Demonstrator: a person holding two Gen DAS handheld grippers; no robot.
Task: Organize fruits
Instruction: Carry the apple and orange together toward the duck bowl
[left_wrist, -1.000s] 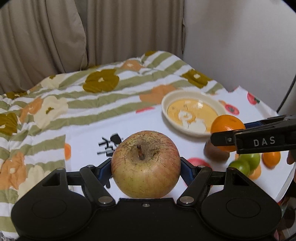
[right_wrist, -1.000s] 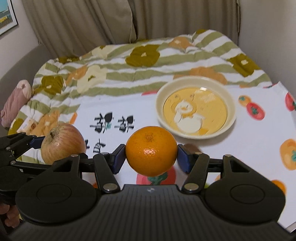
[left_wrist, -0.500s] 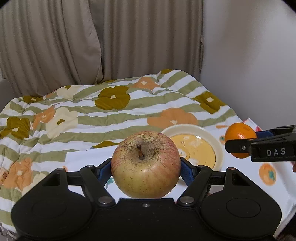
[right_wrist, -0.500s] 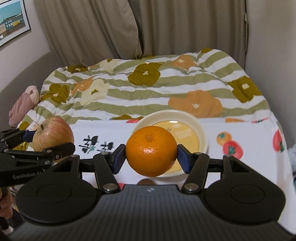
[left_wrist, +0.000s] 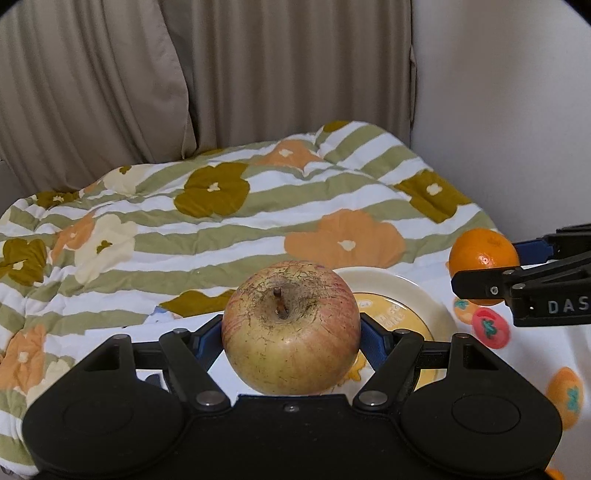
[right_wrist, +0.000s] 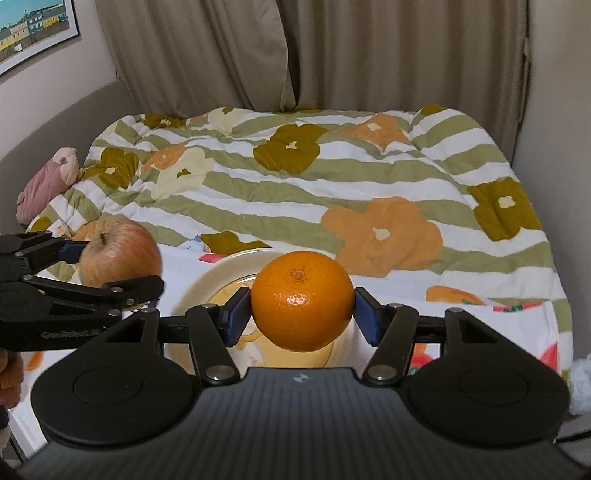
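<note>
An apple (left_wrist: 291, 328) is clamped in the left gripper (left_wrist: 291, 332); an orange (right_wrist: 302, 300) is clamped in the right gripper (right_wrist: 302, 310); both are held above a cream plate (left_wrist: 406, 291) near a flowered quilt (right_wrist: 332, 184).

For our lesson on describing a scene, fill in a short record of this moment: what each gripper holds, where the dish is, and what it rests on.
left gripper: shut on the round yellow-red apple
right gripper: shut on the round orange mandarin
dish: cream round plate with yellow centre, beyond and below both fruits, no fruit visible on it
surface: white cloth with fruit prints
backdrop: green-striped flowered quilt
</note>
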